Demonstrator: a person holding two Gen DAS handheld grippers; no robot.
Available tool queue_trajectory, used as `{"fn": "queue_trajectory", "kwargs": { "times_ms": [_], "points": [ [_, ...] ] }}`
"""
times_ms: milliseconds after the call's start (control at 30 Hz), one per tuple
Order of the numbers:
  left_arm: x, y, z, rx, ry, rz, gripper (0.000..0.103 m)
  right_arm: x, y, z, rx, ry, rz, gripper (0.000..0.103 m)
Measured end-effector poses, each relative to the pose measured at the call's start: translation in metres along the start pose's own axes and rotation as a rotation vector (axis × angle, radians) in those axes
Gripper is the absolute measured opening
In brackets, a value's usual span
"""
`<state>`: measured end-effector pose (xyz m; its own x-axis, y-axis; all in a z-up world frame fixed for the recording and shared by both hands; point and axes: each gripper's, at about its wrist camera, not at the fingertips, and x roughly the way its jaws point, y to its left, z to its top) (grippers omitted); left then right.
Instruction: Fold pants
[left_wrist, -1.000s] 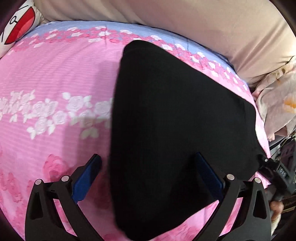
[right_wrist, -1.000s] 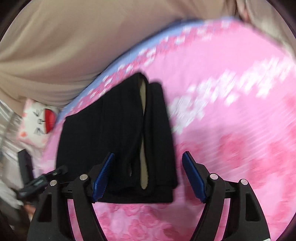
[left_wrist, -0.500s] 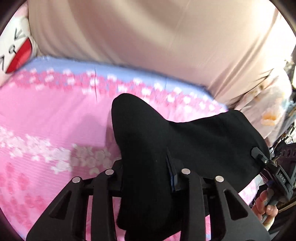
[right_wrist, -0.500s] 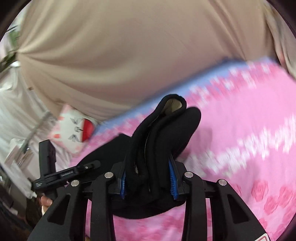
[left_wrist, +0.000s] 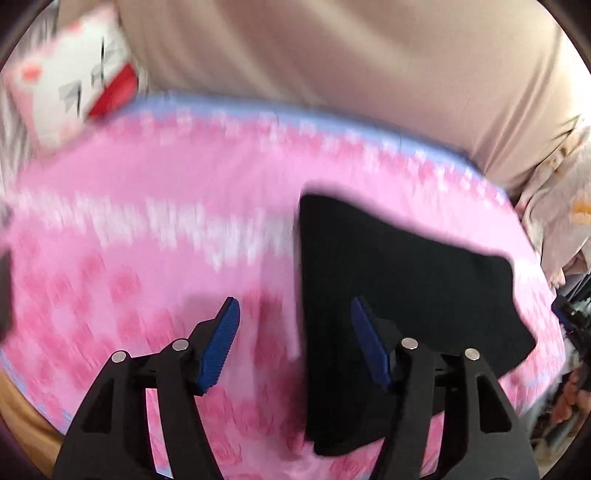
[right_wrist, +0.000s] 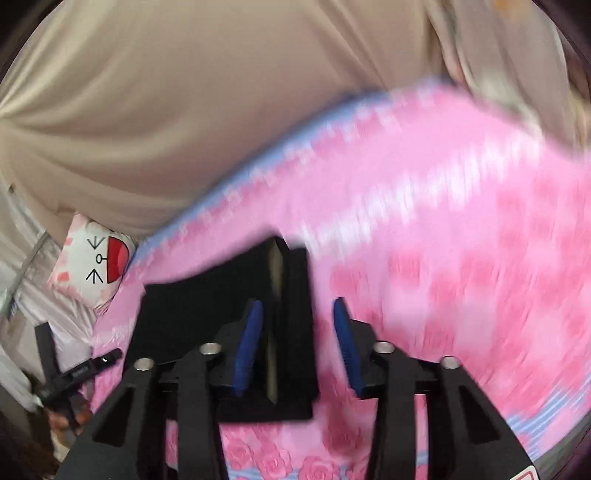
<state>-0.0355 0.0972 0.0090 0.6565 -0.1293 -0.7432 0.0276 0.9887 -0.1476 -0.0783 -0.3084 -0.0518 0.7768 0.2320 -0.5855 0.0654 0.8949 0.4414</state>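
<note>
The black pants (left_wrist: 406, 288) lie folded flat on the pink floral sheet (left_wrist: 147, 221), toward the right in the left wrist view. My left gripper (left_wrist: 294, 317) hovers above their left edge, its jaws opening, and the blue pads (left_wrist: 221, 347) press on nothing. In the right wrist view the pants (right_wrist: 207, 314) show a beige lining at the waist end. My right gripper (right_wrist: 297, 306) hangs over that end with the jaws partly apart. Pink sheet shows between the right pad (right_wrist: 343, 347) and the cloth. Both views are blurred by motion.
A beige draped fabric (left_wrist: 332, 74) rises behind the bed. A white cartoon pillow (right_wrist: 96, 266) sits at the bed's far corner. Pale floral cloth (left_wrist: 561, 206) is bunched past the right edge. A person's hand (left_wrist: 569, 398) shows at the lower right.
Half a second ago both grippers were shut on the bunched, lifted pants. Now the pants lie flat on the sheet, both grippers have let go and drawn back upward, and the left jaws stand wider.
</note>
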Motion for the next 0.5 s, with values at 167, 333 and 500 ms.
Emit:
{"fn": "queue_trajectory", "kwargs": {
  "times_ms": [167, 333, 500],
  "points": [
    [0.000, -0.052, 0.026, 0.057, -0.081, -0.088, 0.096, 0.030, 0.074, 0.026, -0.164, 0.045, 0.156, 0.032],
    [0.068, -0.071, 0.018, 0.141, 0.047, 0.050, 0.096, 0.149, 0.063, 0.028, -0.246, 0.217, -0.071, 0.014],
    [0.086, -0.047, -0.002, 0.060, 0.120, 0.047, 0.096, 0.113, 0.036, 0.045, -0.021, 0.135, 0.011, 0.012]
  ]
}}
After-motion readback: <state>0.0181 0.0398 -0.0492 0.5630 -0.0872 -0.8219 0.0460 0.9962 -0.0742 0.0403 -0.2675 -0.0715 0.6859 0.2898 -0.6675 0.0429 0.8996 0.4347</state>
